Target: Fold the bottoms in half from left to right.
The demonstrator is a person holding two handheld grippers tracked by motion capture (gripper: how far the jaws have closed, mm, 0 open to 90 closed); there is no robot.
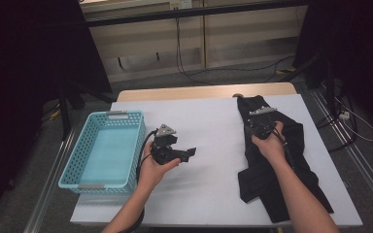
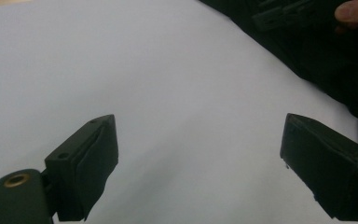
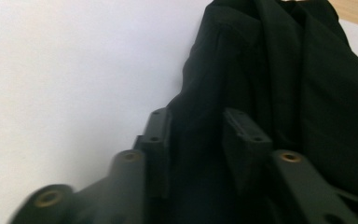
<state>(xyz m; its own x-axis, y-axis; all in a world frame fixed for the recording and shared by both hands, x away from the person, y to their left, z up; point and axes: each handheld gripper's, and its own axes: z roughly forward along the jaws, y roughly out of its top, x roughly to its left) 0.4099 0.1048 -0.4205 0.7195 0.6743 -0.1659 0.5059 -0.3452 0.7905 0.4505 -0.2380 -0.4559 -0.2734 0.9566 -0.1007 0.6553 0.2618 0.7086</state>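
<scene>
My left gripper hangs over bare white table just right of the empty turquoise basket, its jaws spread wide with nothing between them; in the left gripper view I see only white surface in the gap, and the dark garment off at two o'clock. From that gripper the black garment lies at three o'clock, well apart across the open middle of the table.

My right gripper sits on the garment's upper part, near its left edge. In the right gripper view the jaws stand narrow with a ridge of black cloth between them; I judge they are pinching that fold, though black on black makes the contact hard to confirm.

The garment's long axis runs from about twelve o'clock at the far table edge to five o'clock at the near edge, with a flap sticking out toward seven. The right hand is plainly the nearer one, so I'd expect the lift to start there, while my left must travel toward three o'clock to take a second hold.
</scene>
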